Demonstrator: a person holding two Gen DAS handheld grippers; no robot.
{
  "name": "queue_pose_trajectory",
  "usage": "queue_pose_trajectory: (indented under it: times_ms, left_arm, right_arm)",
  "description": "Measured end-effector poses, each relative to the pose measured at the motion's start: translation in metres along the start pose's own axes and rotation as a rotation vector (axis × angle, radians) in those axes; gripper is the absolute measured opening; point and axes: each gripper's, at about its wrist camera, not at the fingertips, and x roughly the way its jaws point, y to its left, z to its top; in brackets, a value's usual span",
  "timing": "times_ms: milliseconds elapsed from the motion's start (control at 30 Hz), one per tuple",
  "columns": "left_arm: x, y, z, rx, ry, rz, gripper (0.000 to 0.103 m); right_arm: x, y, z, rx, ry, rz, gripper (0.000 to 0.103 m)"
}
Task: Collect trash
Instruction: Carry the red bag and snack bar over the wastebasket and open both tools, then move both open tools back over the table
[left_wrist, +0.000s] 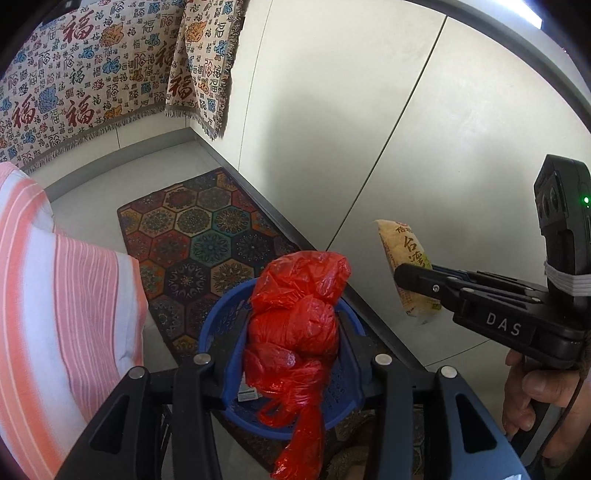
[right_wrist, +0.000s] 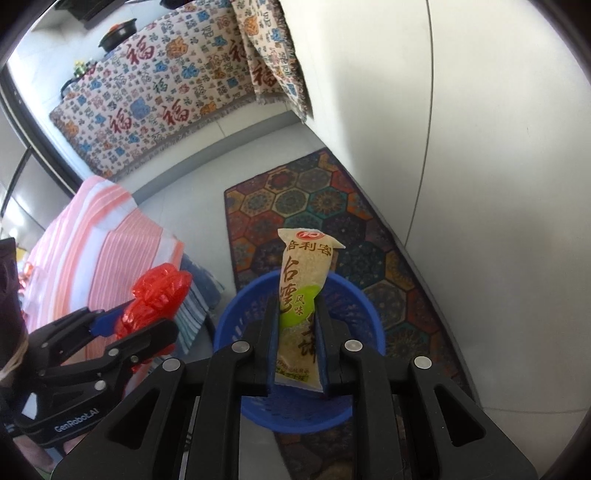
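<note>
My left gripper (left_wrist: 293, 354) is shut on a crumpled red plastic bag (left_wrist: 295, 328) and holds it above a blue basket (left_wrist: 218, 332) that stands on the patterned rug. My right gripper (right_wrist: 298, 332) is shut on a yellow snack packet (right_wrist: 303, 291) with red Chinese print, held upright over the same blue basket (right_wrist: 364, 306). The right gripper (left_wrist: 413, 280) with the packet (left_wrist: 402, 254) shows at the right in the left wrist view. The left gripper (right_wrist: 147, 325) with the red bag (right_wrist: 159, 295) shows at the left in the right wrist view.
A hexagon-patterned rug (left_wrist: 192, 236) lies along a white wall (left_wrist: 369, 129). A pink-and-white striped cloth (left_wrist: 55, 280) covers something at the left. A cloth with red characters (right_wrist: 147, 103) hangs at the back. Some paper lies in the basket (left_wrist: 247, 395).
</note>
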Motion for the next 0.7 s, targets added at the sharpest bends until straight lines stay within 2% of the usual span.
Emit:
queue_pose_trajectory:
  times_ms: [33, 67, 100, 133, 233, 400, 567, 700]
  left_arm:
    - [0.004, 0.001, 0.001, -0.006, 0.007, -0.017, 0.057]
    - [0.007, 0.003, 0.003, -0.011, 0.014, -0.029, 0.067]
    - [0.009, 0.003, 0.005, -0.014, 0.014, -0.029, 0.069]
    - [0.009, 0.003, 0.007, -0.013, 0.009, -0.026, 0.069]
    - [0.006, 0.001, 0.009, -0.008, 0.0, -0.011, 0.069]
    - [-0.017, -0.001, 0.003, 0.006, -0.036, 0.008, 0.069]
    - [-0.062, -0.002, -0.017, 0.037, -0.078, 0.045, 0.069]
    - [-0.105, 0.012, -0.044, 0.046, -0.101, 0.092, 0.069]
  right_arm:
    - [-0.001, 0.0, -0.001, 0.003, -0.009, 0.002, 0.025]
    - [-0.001, -0.001, 0.0, 0.007, -0.016, 0.005, 0.038]
    - [-0.002, -0.002, 0.0, 0.014, -0.025, 0.005, 0.043]
    - [-0.004, -0.003, 0.001, 0.02, -0.034, 0.0, 0.047]
    - [-0.013, -0.004, 0.003, 0.027, -0.069, -0.012, 0.048]
    - [-0.032, 0.003, 0.005, 0.008, -0.149, -0.049, 0.067]
    - [-0.043, 0.024, 0.002, -0.047, -0.198, -0.073, 0.078]
    - [-0.047, 0.06, -0.008, -0.139, -0.224, -0.067, 0.081]
